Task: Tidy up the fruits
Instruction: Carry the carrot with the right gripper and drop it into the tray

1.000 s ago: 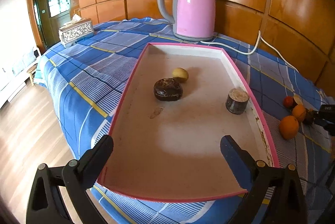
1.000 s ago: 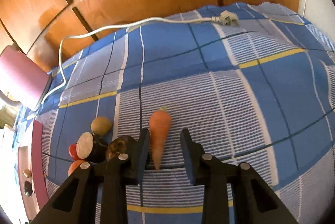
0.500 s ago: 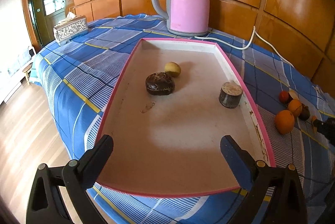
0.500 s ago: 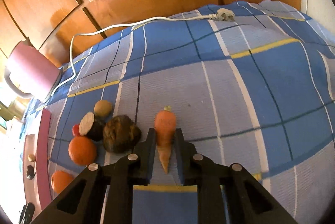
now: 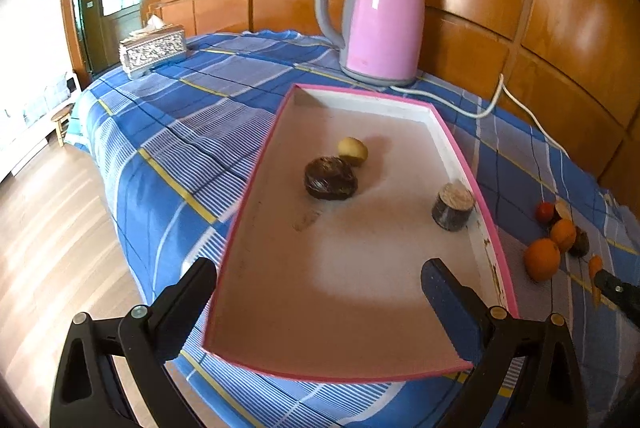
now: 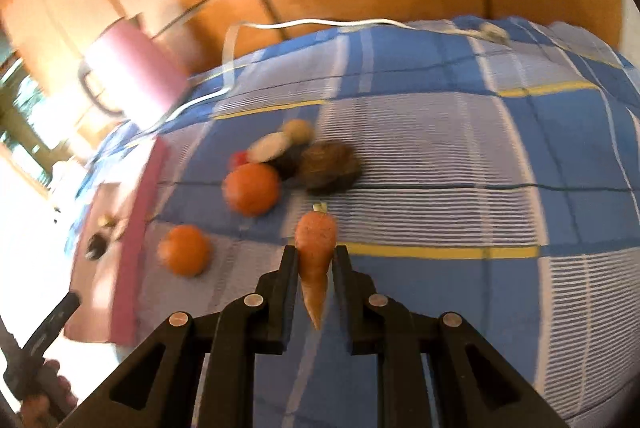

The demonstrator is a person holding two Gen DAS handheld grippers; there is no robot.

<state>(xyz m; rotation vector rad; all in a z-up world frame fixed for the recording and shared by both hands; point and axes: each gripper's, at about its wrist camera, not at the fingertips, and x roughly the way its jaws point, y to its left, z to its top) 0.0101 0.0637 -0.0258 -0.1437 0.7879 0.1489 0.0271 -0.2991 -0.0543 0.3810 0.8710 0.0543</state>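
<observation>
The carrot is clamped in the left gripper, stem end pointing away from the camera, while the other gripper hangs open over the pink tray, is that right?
Not quite: the right gripper is the one clamping the carrot, as the right wrist view shows. The stem end does point away, and the left gripper hangs open over the pink tray.

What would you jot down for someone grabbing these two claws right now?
Right claw: shut on the tapered orange carrot, above the blue plaid cloth.
Left claw: open, empty, over the pink-rimmed tray.
Done: tray holds a small yellow fruit, a dark round lump and a dark cut cylinder.
Left: carrot, two round oranges and the smaller pieces beside them.
</observation>
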